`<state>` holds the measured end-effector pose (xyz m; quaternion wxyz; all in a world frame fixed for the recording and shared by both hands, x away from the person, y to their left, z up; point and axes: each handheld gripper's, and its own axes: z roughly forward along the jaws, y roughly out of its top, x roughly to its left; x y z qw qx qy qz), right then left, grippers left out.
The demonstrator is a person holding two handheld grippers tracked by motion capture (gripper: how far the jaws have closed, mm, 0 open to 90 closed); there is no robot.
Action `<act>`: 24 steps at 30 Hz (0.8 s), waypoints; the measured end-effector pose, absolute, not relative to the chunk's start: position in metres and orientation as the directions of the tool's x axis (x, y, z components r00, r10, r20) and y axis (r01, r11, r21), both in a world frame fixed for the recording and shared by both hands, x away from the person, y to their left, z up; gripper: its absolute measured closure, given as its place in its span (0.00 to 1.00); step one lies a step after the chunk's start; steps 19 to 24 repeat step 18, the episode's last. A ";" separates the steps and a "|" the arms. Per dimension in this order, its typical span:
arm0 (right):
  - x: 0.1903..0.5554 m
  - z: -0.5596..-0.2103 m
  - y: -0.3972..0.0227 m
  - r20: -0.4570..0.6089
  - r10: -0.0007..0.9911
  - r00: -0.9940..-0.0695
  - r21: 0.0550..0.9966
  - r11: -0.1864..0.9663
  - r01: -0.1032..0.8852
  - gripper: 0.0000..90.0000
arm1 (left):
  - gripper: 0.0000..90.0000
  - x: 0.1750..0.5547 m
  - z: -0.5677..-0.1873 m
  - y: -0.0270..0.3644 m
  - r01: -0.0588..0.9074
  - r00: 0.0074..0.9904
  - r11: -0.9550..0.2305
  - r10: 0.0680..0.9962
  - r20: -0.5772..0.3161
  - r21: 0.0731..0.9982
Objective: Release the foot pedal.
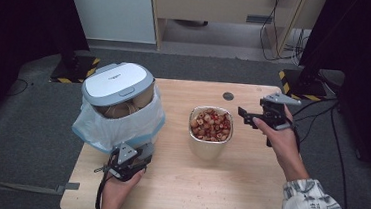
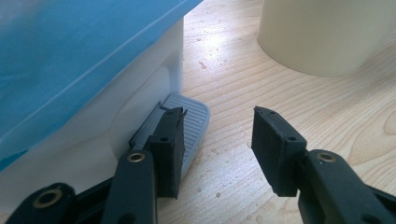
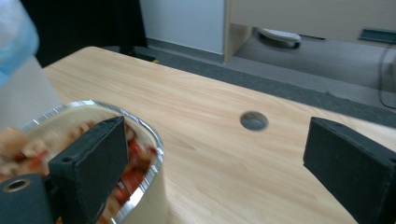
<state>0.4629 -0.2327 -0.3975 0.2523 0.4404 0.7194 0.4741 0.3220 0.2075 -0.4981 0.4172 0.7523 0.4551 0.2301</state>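
A pedal bin [image 1: 119, 87] with a white lid and a blue-white plastic liner stands at the table's left. A foil-rimmed cream container [image 1: 210, 136] full of reddish-brown food scraps sits mid-table. My left gripper [image 1: 139, 153] lies low at the bin's front base. In the left gripper view it [image 2: 219, 119] is open, its left jaw resting by the bin's grey foot pedal [image 2: 194, 121], nothing between the jaws. My right gripper [image 1: 248, 117] hovers just right of the container. It [image 3: 217, 135] is open and empty, with its left jaw over the container's rim [image 3: 144, 133].
The wooden table [image 1: 247, 189] has a round cable hole [image 1: 228, 96] at its back right. Grey floor, black stands with hazard tape and cables surround the table. The cream container's wall [image 2: 322, 32] stands to the right of the left gripper.
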 end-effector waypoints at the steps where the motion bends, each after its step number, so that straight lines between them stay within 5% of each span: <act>1: 0.459 -0.403 -0.237 0.052 0.879 -0.474 0.902 0.163 0.400 0.08 | 0.58 0.322 -0.498 0.207 0.492 0.480 -0.239 0.877 -0.032 0.837; 14: 0.419 -0.474 -0.259 0.072 0.937 -0.341 0.870 0.108 0.481 0.08 | 0.54 0.323 -0.499 0.206 0.491 0.481 -0.250 0.877 -0.021 0.834; 24: 0.414 -0.486 -0.258 0.070 0.940 -0.334 0.856 0.116 0.504 0.07 | 0.52 0.323 -0.498 0.206 0.490 0.481 -0.247 0.876 -0.023 0.836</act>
